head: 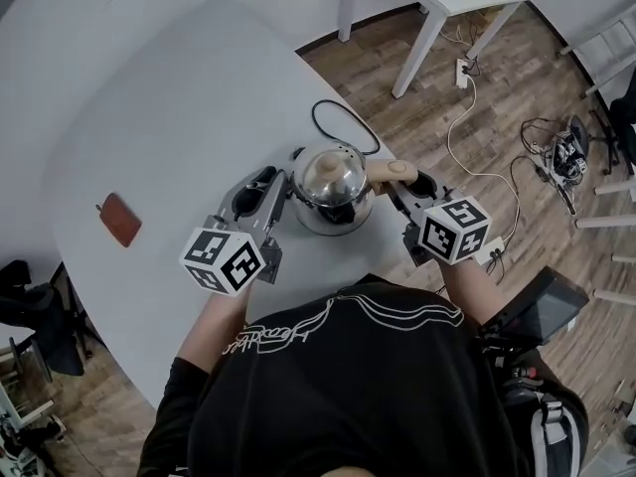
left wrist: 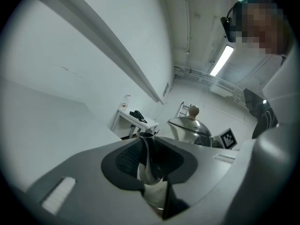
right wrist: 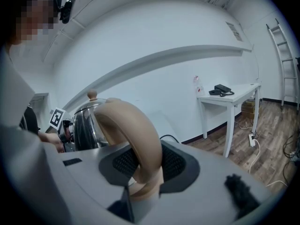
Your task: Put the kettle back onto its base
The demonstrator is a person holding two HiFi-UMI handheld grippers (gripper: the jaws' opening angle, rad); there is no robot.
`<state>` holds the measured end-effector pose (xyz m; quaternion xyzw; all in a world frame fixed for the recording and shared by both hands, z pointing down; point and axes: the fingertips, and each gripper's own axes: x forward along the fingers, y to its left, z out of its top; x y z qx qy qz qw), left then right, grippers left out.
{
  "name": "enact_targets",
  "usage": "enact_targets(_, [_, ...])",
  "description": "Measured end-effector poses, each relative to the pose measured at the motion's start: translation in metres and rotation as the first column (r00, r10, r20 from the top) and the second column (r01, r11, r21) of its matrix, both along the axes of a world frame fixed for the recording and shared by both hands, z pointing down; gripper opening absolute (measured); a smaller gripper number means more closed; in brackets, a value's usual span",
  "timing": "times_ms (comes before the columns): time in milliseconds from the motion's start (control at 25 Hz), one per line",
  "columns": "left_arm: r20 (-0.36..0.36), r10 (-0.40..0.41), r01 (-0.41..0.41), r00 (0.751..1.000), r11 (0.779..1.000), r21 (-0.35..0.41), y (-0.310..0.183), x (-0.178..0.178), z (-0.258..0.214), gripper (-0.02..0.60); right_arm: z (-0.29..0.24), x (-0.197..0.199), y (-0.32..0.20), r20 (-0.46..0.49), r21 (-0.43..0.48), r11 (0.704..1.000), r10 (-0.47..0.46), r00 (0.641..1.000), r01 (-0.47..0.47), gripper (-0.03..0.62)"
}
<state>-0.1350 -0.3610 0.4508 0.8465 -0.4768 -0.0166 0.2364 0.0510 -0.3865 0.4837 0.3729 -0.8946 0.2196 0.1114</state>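
Your left hand-held gripper [left wrist: 150, 168] pinches kettle [head: 333, 179] spout [left wrist: 146, 151]; right hand-held gripper [right wrist: 140, 175] clamps tan handle [right wrist: 136, 130]; kettle over desk [head: 149, 127].

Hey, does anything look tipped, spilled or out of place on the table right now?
Nothing stands out. The kettle stands upright, lid on, the left gripper shut on its spout and the right gripper on its handle. No spill shows on the table. A small brown pad lies alone at the left.
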Motion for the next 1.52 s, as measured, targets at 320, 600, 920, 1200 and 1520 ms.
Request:
enact_targets(320, [0.079,0.007,-0.010,0.997,0.999,0.041,-0.006,0.002,0.010,0.078,0.018,0.001,-0.004,-0.001,-0.011,1.000,0.003,1.000,-0.003,0.119])
enact_targets(600, [0.095,0.003,-0.007,0.995,0.999,0.045,-0.007,0.002,0.016,0.078,0.026,-0.001,-0.006,-0.001,-0.008,1.000,0.002,1.000,-0.002,0.118])
enact_targets(920, [0.098,0.006,-0.010,0.995,0.999,0.043,-0.004,0.002,0.017,0.078,0.027,-0.001,-0.006,-0.007,0.002,1.000,0.010,1.000,-0.010,0.118])
enact_targets(1200, [0.119,0.017,-0.027,0.993,0.996,0.081,-0.008,0.005,0.026,0.080,0.043,0.000,-0.010,-0.024,0.018,1.000,0.017,1.000,-0.016,0.114])
enact_targets(1520, [0.095,0.009,-0.017,0.995,0.996,0.087,-0.007,0.006,0.031,0.080,0.046,0.002,-0.010,-0.001,0.040,0.999,0.035,0.999,-0.035,0.114])
